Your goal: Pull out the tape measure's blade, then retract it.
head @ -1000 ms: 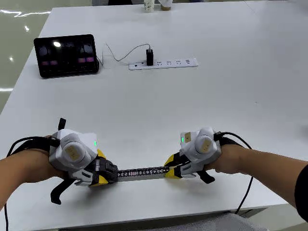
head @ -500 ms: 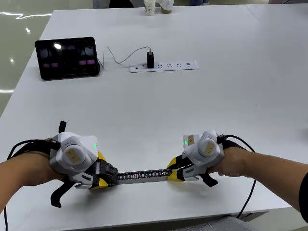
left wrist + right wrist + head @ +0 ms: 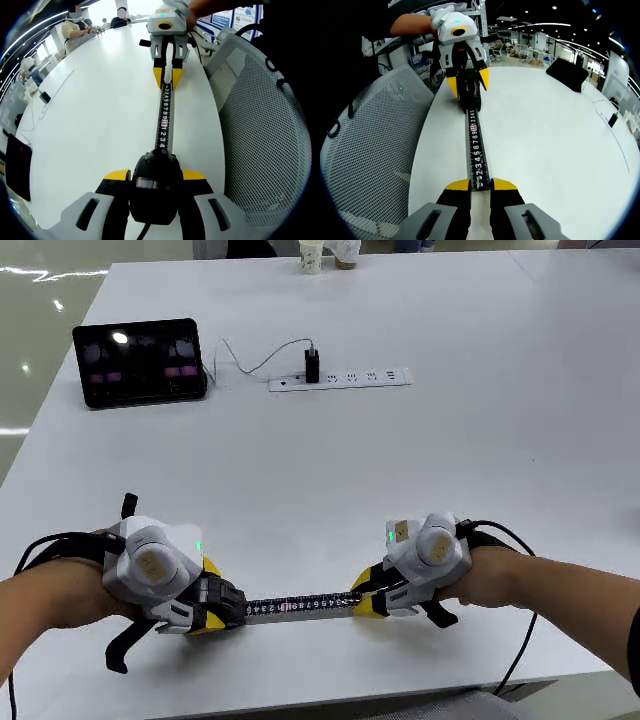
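left tongs [image 3: 222, 606]: clamped on case [image 3: 156, 190]
right tongs [image 3: 362, 598]: pinching blade [image 3: 475, 150] tip
step: pull-out, blade partly out
next: likely guide tip back toward left tongs

Open-plan office: white table [image 3: 400, 460], mesh chair [image 3: 260, 130]

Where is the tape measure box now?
Head view: the tape measure case sits at the table's near edge, in the left gripper; its blade reaches the right gripper.

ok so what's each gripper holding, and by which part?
The left gripper is shut on the tape measure's black case, clamped across its sides. The right gripper pinches the blade at its free end.
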The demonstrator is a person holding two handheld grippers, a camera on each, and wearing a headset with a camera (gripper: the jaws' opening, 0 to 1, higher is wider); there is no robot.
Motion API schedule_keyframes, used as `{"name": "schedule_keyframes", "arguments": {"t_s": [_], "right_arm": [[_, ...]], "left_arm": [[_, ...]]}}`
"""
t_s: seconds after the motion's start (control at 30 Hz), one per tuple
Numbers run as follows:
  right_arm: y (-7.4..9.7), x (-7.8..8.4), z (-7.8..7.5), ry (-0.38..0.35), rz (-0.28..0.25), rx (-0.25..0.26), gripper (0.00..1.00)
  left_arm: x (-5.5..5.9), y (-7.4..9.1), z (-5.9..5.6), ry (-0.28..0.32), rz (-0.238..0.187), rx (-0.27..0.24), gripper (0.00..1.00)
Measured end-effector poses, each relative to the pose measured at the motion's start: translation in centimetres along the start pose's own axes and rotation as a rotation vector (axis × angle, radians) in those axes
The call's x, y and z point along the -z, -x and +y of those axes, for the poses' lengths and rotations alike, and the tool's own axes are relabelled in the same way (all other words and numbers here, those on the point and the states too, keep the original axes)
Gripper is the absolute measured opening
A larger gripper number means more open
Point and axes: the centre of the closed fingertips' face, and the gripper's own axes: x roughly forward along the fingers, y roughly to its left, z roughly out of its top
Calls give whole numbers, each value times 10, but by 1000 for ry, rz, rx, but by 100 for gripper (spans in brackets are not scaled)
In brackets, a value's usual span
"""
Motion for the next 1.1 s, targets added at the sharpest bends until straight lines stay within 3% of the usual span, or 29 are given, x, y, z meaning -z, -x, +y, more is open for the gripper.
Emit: {"name": "schedule_keyframes", "arguments": {"t_s": [1.1], "right_arm": [[10,12,-3,0,10,6,10]], "left_arm": [[1,-2,2,-3,5,-3,31]]}}
